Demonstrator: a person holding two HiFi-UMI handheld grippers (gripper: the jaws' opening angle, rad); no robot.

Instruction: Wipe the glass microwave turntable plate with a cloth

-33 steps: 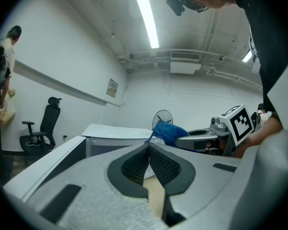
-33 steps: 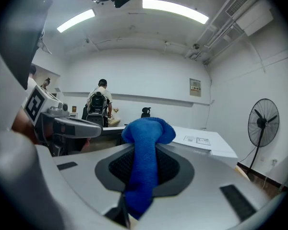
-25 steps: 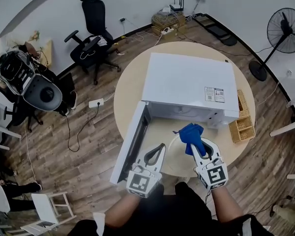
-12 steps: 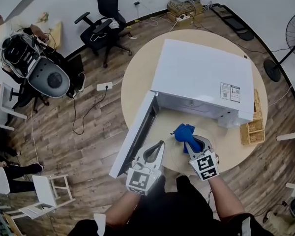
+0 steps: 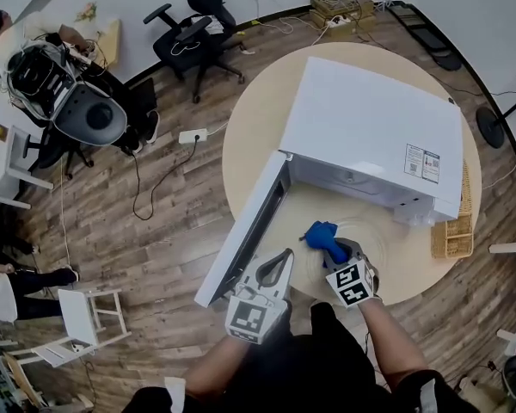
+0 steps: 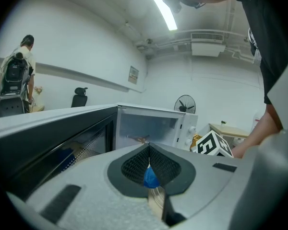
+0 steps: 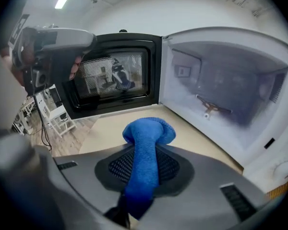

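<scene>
While you watch the head view, keep the plate [image 5: 367, 239] flat before the microwave [image 5: 370, 136]. Left gripper view: left gripper [image 6: 149, 159] is clamped on its rim; hold steady. Right gripper view: right gripper [image 7: 143, 164] pinches the cloth [image 7: 146, 133]; wipe in arcs.

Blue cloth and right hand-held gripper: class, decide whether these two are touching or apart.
Touching. The right gripper view shows the blue cloth pinched between the jaws of the right hand-held gripper, its bunched end sticking out beyond them.

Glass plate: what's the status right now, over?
Left gripper clamps glass plate rim. Right gripper grips blue cloth over it. Microwave door open, close on the left.
</scene>
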